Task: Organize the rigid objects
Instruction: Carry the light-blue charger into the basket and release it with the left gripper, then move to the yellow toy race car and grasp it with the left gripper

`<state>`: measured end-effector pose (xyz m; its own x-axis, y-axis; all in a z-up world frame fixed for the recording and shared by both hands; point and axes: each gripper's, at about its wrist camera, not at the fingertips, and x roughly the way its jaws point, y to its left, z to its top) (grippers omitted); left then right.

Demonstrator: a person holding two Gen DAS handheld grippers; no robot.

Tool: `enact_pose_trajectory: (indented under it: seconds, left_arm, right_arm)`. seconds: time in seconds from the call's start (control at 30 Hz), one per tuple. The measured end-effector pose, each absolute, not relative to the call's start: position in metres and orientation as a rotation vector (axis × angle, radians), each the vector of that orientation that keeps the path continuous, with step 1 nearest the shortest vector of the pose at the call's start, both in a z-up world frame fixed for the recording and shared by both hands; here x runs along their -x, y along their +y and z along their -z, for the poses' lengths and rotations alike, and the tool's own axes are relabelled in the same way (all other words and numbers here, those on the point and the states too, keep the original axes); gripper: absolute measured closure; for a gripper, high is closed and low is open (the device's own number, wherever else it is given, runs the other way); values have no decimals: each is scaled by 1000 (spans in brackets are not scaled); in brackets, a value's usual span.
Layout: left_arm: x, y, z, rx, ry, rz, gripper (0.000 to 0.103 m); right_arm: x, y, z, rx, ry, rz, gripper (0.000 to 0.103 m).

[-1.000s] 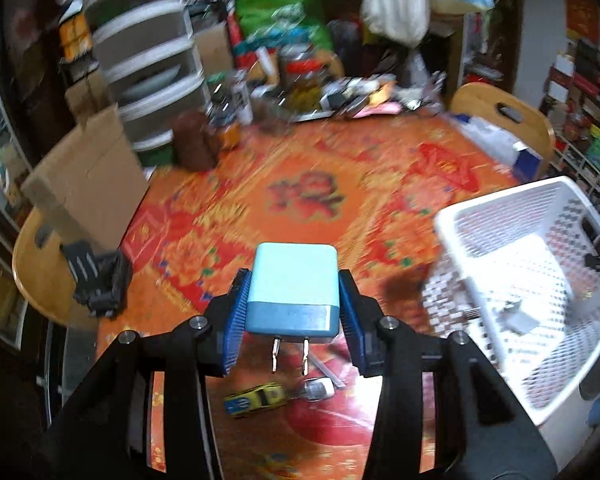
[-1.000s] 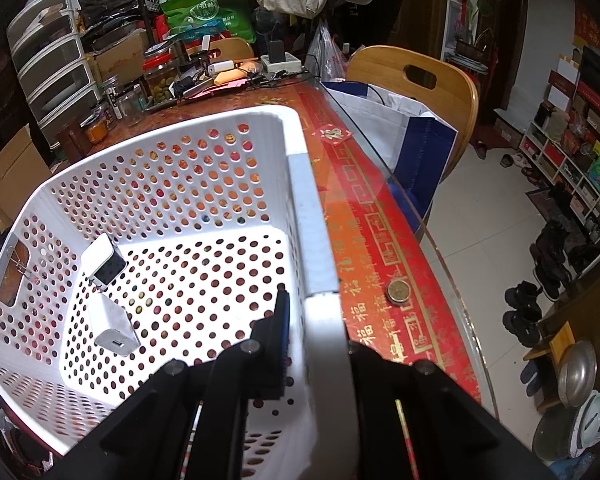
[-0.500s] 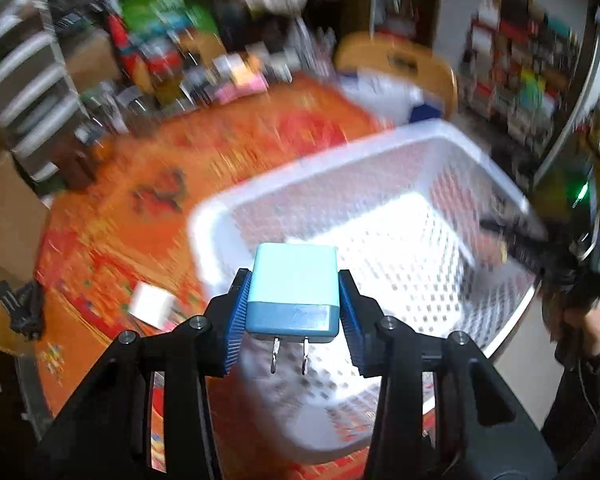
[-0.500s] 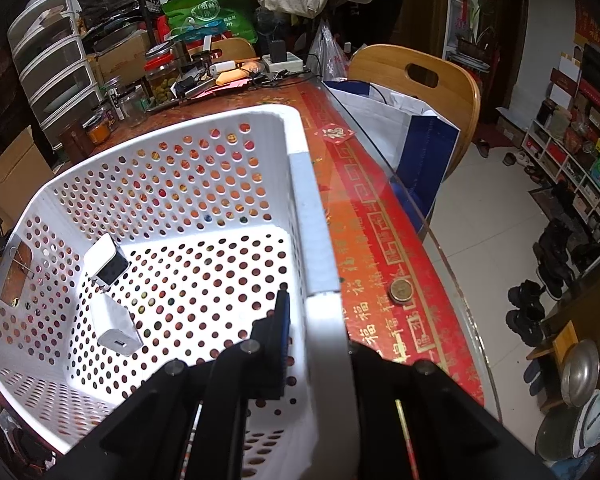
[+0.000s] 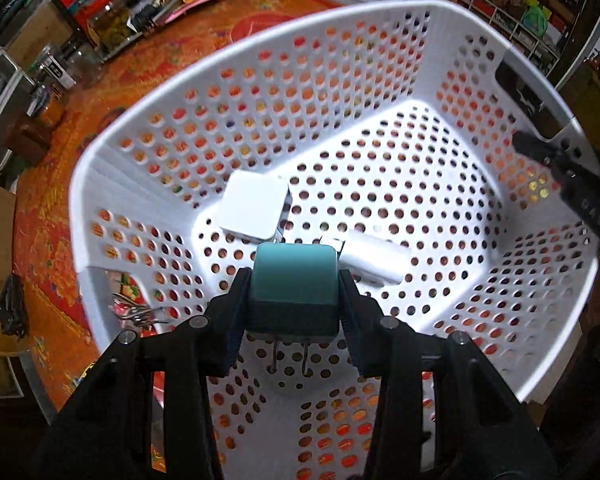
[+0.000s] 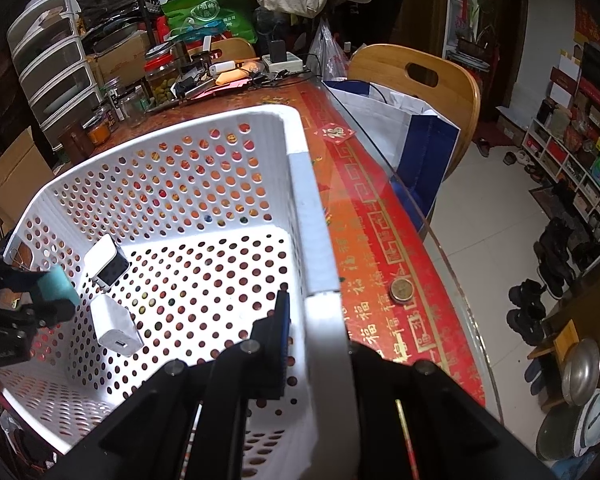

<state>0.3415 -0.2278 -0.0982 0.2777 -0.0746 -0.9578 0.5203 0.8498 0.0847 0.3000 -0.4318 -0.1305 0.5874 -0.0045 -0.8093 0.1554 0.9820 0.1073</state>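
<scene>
The left tool [image 5: 294, 292] pinched a blue plug [image 5: 294, 280] over the white basket [image 5: 380, 92] on the worktop [image 6: 380, 240]. Two white plugs [image 5: 254, 204] lay inside, just beyond it. The right tool [image 6: 312, 344] was pressed tight on the basket's near rim.

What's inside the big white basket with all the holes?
Two white plug chargers lie on the white perforated plastic basket's floor. The teal charger held above hides a patch of floor.

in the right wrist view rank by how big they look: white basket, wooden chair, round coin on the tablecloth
1. white basket
2. wooden chair, though it sits farther from the camera
3. coin
</scene>
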Motion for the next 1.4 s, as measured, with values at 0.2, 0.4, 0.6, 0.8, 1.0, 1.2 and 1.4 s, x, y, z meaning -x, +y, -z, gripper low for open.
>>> enact_pose_trajectory:
  seconds: [0.2,0.4,0.6,0.8,1.0,1.2,1.4]
  left_arm:
    - [-342,-232,104,-436,1254,415,63]
    - [-343,-234,104,-436,1271,420,63]
    - [-334,-225,85,-380,1187,468,54]
    - [-284,-106,4,-97,895,447,1]
    - [-277,19,32,-26,881,83,0]
    - [-295,77,109,98,1022,-44,1]
    - [-312,72,137,153,1068,-24,2]
  right_arm:
    - [-300,-433,129,-165,939,97,96]
    - [-301,-433,128,-165,939,97,96]
    - [-302,-432,129,-160,944,97,96]
    - [-301,-431,129,-153,937,108,96]
    - [-302,-430,129,-152,931,105,96]
    - [-301,-431,129,-161,928,100,96]
    - [-301,-432,130,-167,929,99,96]
